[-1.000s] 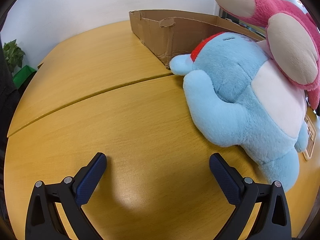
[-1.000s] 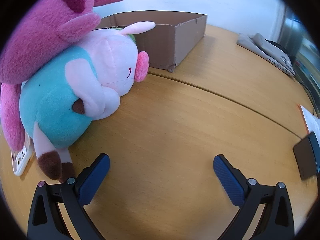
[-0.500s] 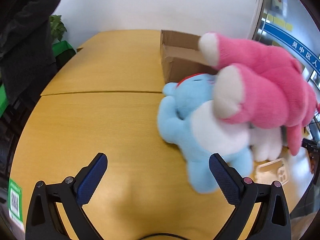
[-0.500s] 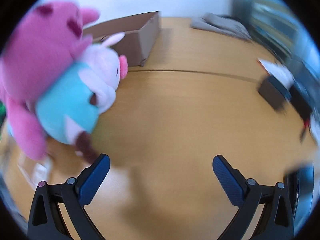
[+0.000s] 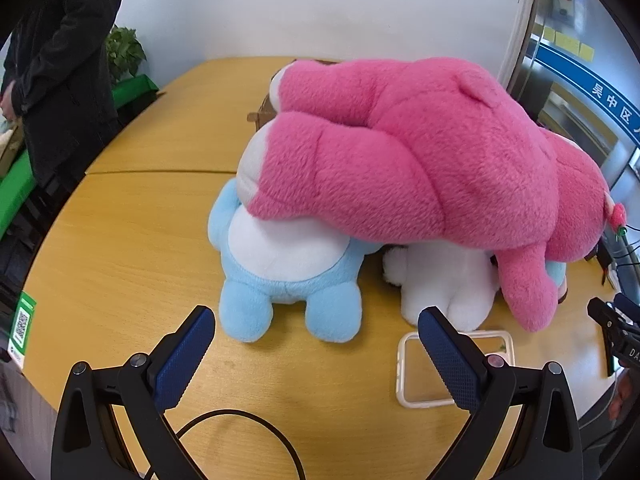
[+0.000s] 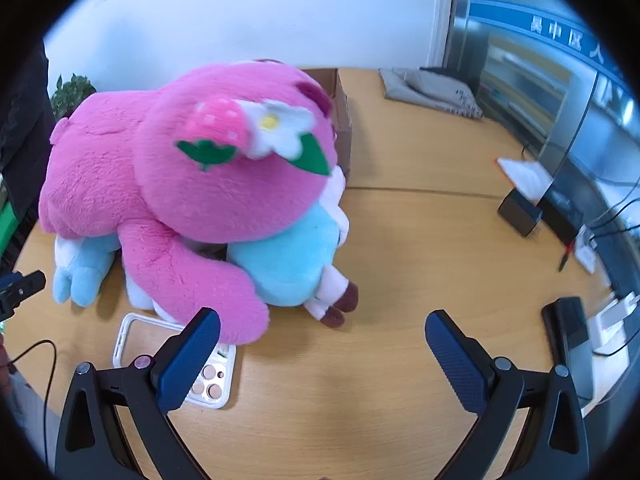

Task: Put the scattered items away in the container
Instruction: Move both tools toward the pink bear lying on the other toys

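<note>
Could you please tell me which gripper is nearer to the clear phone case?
Right, narrowly. The right gripper has its left finger overlapping the clear phone case; the left gripper's right finger overlaps the case's left end.

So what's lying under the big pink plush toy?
Under the pink plush lie a light-blue plush, a white plush and a teal-bodied plush. Its arm overlaps a clear phone case. The toys' heads are mostly covered; anything deeper is hidden.

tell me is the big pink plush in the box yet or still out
Still out. The pink plush lies across the blue plush and white plush on the table, in front of the box.
</note>
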### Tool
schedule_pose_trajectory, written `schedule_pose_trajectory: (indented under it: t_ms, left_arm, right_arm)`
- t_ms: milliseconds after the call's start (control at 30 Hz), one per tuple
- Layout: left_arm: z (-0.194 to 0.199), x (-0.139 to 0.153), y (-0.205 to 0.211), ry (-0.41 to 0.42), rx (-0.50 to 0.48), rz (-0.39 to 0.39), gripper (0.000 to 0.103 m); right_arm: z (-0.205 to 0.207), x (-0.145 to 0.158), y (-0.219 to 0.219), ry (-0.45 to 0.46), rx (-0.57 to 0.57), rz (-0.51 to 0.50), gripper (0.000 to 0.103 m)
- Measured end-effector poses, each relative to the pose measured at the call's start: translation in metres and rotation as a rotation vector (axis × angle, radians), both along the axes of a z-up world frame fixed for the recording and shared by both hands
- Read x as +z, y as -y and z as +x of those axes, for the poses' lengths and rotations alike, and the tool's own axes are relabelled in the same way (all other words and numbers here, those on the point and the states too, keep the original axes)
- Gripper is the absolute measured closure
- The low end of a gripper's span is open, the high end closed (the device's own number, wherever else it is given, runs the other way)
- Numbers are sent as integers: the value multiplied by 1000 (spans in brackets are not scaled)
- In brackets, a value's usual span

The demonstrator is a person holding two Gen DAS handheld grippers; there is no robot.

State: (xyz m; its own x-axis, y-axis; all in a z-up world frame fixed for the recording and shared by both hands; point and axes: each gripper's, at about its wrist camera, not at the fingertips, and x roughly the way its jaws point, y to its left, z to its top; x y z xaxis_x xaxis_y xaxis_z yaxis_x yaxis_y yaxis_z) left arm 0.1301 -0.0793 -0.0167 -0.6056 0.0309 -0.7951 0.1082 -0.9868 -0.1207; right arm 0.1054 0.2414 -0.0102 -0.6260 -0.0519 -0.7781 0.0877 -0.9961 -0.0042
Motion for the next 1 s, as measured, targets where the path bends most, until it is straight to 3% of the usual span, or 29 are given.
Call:
schedule_pose_trajectory:
  t_ms: [200,367,600,1000]
  left_arm:
    - [-1,13,-29,-38,-20,-32,0]
    - [-3,15,-38,-48,-67,-14,0]
    - [0,14,-48,-59,-51,-83,0]
    - [-9,5,-43,-30,-27,-100,0]
  right_arm:
    - [-1,11,6,-17,-76,-23,1]
    - [1,17,11,-54,-26,-3,1]
    - [1,7,23,-33,-21,20,1]
    - [-6,1,28,-26,-17,43,1]
